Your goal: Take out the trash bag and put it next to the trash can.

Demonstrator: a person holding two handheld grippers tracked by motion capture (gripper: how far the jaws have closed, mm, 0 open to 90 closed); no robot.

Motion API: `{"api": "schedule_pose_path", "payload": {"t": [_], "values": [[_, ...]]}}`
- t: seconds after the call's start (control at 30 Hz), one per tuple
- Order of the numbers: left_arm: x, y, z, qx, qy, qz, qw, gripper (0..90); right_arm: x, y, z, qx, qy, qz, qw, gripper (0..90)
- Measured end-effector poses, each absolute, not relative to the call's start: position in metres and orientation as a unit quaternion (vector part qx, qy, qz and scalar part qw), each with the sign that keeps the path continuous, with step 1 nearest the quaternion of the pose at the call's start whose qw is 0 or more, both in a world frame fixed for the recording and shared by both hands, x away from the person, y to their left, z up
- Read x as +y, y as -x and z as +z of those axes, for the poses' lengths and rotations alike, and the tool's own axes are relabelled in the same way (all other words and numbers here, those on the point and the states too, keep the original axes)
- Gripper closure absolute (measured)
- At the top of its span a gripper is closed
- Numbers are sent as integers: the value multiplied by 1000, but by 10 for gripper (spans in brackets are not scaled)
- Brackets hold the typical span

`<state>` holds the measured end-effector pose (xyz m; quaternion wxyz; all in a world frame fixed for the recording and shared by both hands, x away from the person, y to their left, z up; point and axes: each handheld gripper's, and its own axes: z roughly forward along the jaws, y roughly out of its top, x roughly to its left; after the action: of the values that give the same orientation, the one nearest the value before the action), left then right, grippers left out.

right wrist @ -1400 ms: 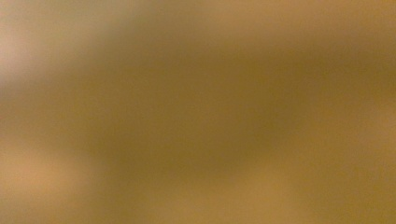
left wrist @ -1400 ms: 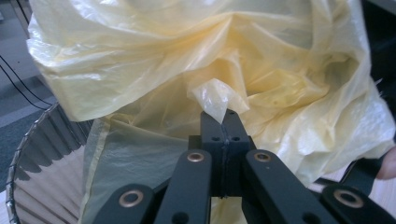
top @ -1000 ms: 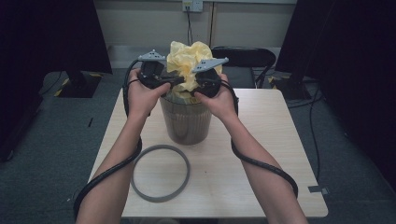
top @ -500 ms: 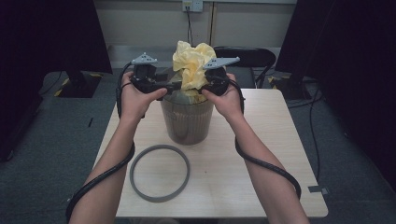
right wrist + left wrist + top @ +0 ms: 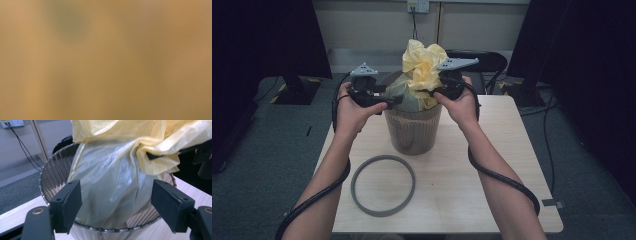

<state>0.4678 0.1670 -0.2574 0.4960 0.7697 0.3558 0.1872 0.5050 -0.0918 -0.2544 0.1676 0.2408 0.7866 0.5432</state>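
— Yellow plastic bag (image 5: 424, 62): where is it sitting at this moment?

— It is standing bunched up out of a ribbed grey bin (image 5: 413, 131) at the far middle of the pale wooden counter (image 5: 492, 200), its lower part lining the inside of the bin and its crumpled top rising above the rim.

— And what are the two hands doing?

— The right tongs (image 5: 435, 92) are gripping the bag's upper folds, pads pressed together on the plastic (the right gripper view is showing nothing but a yellow blur, the film lying right against the lens). The left tongs (image 5: 393, 100) are hovering at the bin's left rim with their pads (image 5: 68, 203) standing wide apart; they have just been opening, and in the left gripper view the bag is bulging between them without either pad touching it.

— Anything else lying around?

— A loose grey ring (image 5: 383, 185) is lying flat on the counter nearer the person, well apart from the bin, and a black cable (image 5: 507, 182) is trailing back along each forearm.
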Motion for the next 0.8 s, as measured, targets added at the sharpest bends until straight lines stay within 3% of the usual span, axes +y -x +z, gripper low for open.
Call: {"api": "schedule_pose_path", "payload": {"t": [0.8], "values": [[193, -451, -272, 375, -766, 187, 487, 238, -114, -493, -241, 765, -256, 557, 198, 860]]}}
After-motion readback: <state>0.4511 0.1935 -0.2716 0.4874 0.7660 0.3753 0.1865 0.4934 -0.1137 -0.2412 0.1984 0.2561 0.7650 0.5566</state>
